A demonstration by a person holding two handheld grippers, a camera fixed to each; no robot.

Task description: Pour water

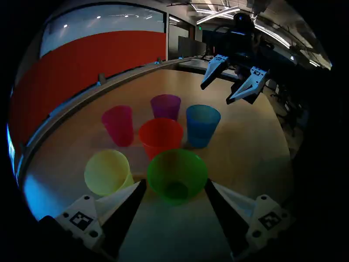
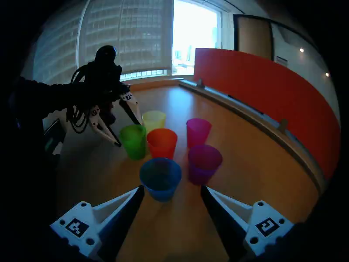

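- Left gripper view: the left gripper [image 1: 174,183] has its fingers spread wide, and nothing is pinched.
- The green cup [image 1: 176,174] stands upright at the finger tips, with its rim nearly filling the gap. Whether either finger touches its wall cannot be determined.
- Beside it stands the yellow cup [image 1: 107,171]. Behind it come the orange cup [image 1: 160,136], pink cup [image 1: 118,124], purple cup [image 1: 165,106] and blue cup [image 1: 203,124]. All six stand upright, close together on the wooden desk [image 1: 244,144].
- Right gripper view: the right gripper [image 2: 171,188] is likewise spread and holds nothing. The blue cup stands just ahead of its tips, apart from them.
- Water content: the pictures do not show which cup, if any, holds water.
- Handling (judgement): the cups look like thin, smooth, tapered plastic. Expect them to be light when empty, with walls that flex under pressure and a surface that can slip.
- Grasp point (judgement): take the wall at mid-height, below the rim, one finger on each side. Use moderate pressure only, because a hard squeeze may buckle the wall and spill the contents.
- A filled cup will be heavier and may slosh, so tilt it slowly over the receiving cup.
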